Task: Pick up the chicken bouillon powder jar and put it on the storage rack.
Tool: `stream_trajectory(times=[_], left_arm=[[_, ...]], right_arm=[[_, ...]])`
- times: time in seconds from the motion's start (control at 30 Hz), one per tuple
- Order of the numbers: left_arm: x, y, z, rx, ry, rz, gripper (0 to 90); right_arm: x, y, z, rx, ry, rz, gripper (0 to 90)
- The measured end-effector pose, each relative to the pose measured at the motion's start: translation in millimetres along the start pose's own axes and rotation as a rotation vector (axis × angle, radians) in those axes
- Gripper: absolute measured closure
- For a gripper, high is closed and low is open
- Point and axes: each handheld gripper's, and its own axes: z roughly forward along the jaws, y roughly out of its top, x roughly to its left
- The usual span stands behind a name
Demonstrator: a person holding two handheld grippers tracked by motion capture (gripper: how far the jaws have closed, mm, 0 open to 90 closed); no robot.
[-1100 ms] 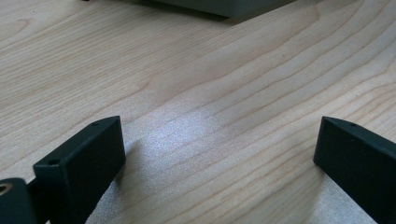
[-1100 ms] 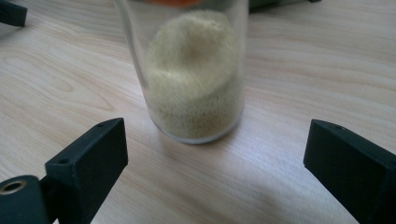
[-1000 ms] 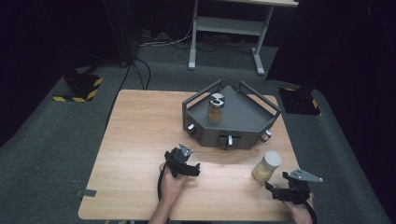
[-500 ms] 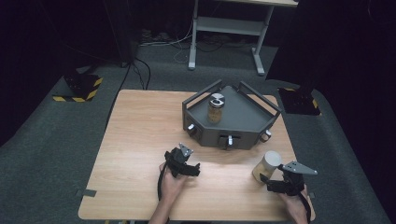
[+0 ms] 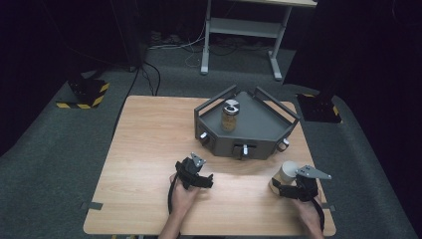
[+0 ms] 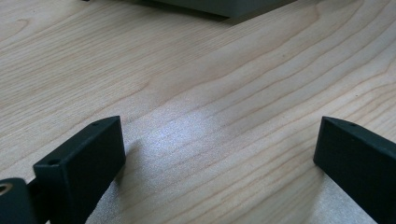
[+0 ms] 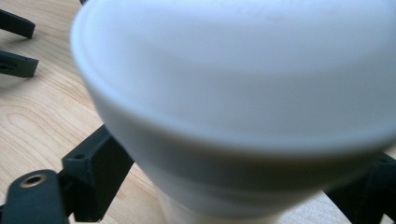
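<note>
From the high view, your right gripper (image 5: 279, 190) has its fingers around the lower part of the white-lidded jar (image 5: 285, 175), which stands on the desk (image 5: 149, 144) near its right front corner. The fingers have just been closing with the jar between them, but I cannot tell whether the pads press on it yet. Ahead of both sets of fingers, the grey tray (image 5: 268, 130) already holds one jar (image 5: 229, 116) with brownish contents, upright near the tray's middle. So I judge one jar placed and this second one only being picked up; lifting and setting it in the tray are left. Your left gripper (image 5: 205, 180) rests on the desk, well apart from both jars.

In the left gripper view, your fingers (image 6: 88, 154) stand wide, with bare desk between them and the tray's edge (image 6: 224, 7) far ahead.

In the right gripper view, the white lid (image 7: 243, 79) looms close above, with a black finger (image 7: 95, 163) at each flank of the jar. Contact is blurred.
</note>
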Motion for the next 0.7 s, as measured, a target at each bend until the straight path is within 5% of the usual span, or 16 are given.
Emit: stream_trajectory(times=[0.7], left_arm=[[0.0, 0.1, 0.0, 0.001, 0.0, 0.001, 2.0]], right_arm=[[-5.3, -1.1, 9.7, 0.001, 0.024, 0.012, 24.9]])
